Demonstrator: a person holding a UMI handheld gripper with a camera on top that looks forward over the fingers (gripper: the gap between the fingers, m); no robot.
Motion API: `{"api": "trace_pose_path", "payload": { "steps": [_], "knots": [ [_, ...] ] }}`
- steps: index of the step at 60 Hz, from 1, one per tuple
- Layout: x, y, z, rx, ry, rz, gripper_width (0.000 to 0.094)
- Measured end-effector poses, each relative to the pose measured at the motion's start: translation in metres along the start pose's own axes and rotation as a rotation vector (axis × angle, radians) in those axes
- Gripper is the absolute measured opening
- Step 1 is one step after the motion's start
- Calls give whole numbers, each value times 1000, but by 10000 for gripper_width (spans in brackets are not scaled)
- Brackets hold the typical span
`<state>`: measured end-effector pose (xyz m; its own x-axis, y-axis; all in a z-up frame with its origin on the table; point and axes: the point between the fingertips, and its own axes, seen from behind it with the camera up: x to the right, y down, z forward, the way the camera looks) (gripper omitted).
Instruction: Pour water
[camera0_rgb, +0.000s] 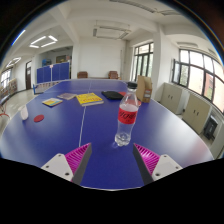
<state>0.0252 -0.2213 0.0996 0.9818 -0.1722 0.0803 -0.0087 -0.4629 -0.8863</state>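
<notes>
A clear plastic water bottle (126, 116) with a red label and a white cap stands upright on the blue table (70, 135), just ahead of my fingers and slightly to the right of the middle. My gripper (112, 160) is open and empty, its pink pads (77, 157) spread wide on either side. The bottle stands beyond the fingertips, apart from them.
A small dark object (110, 96) and a yellow book (89, 99) lie beyond the bottle. A brown bag (143, 90) stands at the far right edge. A red disc (39, 118), a white cup (25, 113) and papers (52, 101) lie at the left. Windows line the right wall.
</notes>
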Motion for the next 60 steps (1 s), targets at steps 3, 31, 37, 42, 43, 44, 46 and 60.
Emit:
{"api": "trace_pose_path", "payload": {
  "steps": [3,31,37,42,43,44,46,60],
  "knots": [
    [17,-13,25,31,9,8,855],
    [51,-83,167,223,18,28,470],
    [53,-84,166,235,43,14,375],
    [49,-86,168,232,65,-2,347],
    [49,-87,168,230,71,-2,345],
    [49,-88,167,228,78,-2,346],
    [51,-91,166,230,100,-5,345],
    [62,-188,126,310,335,-184,344]
  ]
}}
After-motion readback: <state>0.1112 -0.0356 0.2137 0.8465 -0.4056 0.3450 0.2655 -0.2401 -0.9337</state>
